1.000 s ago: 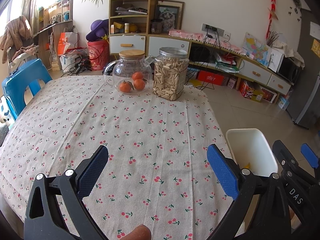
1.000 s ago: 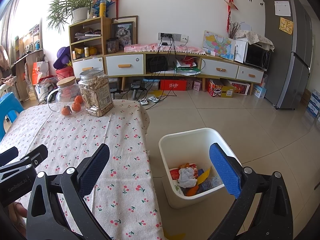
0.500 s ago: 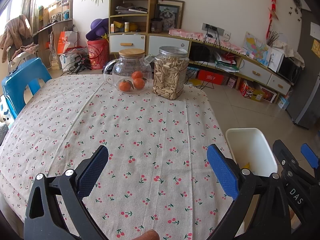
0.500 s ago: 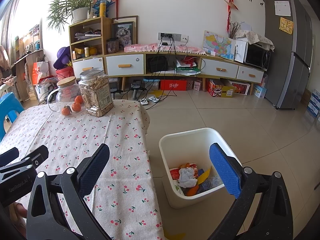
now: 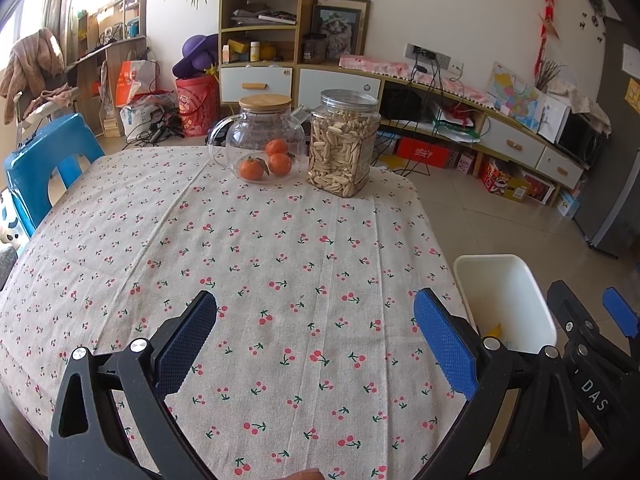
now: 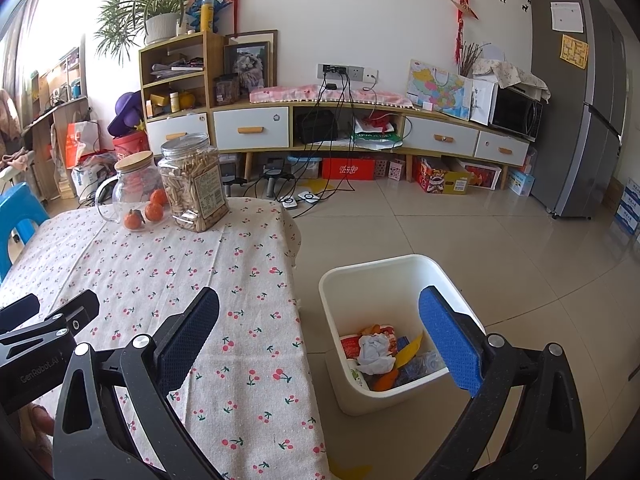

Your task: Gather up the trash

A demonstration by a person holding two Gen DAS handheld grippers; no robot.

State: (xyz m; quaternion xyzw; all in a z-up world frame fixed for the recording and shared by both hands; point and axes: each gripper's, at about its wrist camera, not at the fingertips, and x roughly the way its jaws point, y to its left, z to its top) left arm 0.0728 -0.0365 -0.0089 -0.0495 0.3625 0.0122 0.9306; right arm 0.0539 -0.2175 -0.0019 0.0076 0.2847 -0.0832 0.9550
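A white trash bin [image 6: 348, 280] stands on the floor to the right of the table; it holds crumpled paper and colourful wrappers [image 6: 376, 354]. The bin also shows in the left wrist view [image 5: 500, 280]. My left gripper [image 5: 316, 340] is open and empty over the cherry-print tablecloth [image 5: 280, 248]. My right gripper [image 6: 318, 344] is open and empty, above the table's right edge and the bin. No loose trash shows on the cloth.
A glass teapot with oranges [image 5: 264, 148] and a jar of seeds [image 5: 342, 144] stand at the table's far side. A blue chair [image 5: 36, 160] is at the left. A low cabinet [image 6: 360, 128] and a fridge [image 6: 580, 100] line the far wall.
Both grippers stay open and nearly still. The left view has shifted slightly back from the table.
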